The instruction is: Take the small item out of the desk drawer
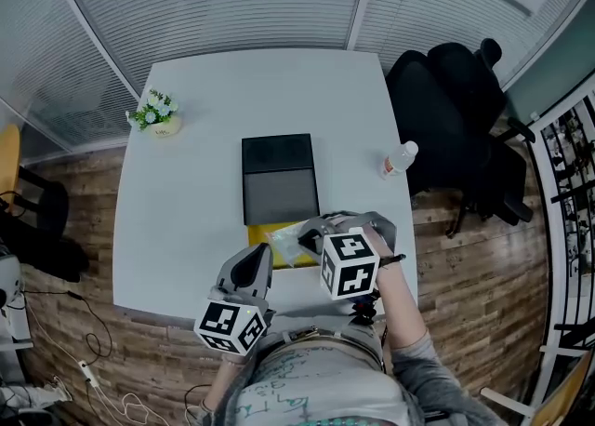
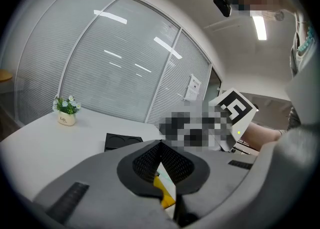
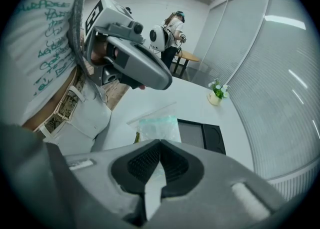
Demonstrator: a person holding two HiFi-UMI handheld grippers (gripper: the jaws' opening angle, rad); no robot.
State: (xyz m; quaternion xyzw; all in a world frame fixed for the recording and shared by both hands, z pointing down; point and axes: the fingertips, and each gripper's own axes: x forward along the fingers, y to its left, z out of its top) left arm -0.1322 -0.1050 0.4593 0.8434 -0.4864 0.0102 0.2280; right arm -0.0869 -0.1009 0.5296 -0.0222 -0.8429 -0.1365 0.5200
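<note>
Right gripper view looks down two grey moulded jaws with ribbed black pads; the right gripper [image 3: 159, 145] has them pressed together on the near edge of a small clear plastic bag [image 3: 157, 125]. The bag is thin and crinkled, rectangular, with a faint green tint and a straight seal strip along its far edge. It hangs out from the pads over the white table [image 3: 200, 100], just in front of the black box [image 3: 200, 135].

In the head view the bag sits at the table's near edge, above the yellow drawer [image 1: 265, 232] that is pulled out of the box toward the person. The box is flat, matt and square-cornered, with a grey panel on top and two round recesses at its far end.

The left gripper [image 2: 161, 145] has its padded tips closed against each other with nothing pinched. Only a sliver of yellow and a pale strip show through the slit below the tips. It hovers just left of the bag, apart from it.

Counted:
- two grippers, each with a marker cube
- one bag
- one box with one drawer
- one small pot of white flowers [image 1: 156, 115] at the table's far left
- one plastic bottle [image 1: 398, 159] lying near the right edge
- one black office chair [image 1: 456, 108] beside the table
</note>
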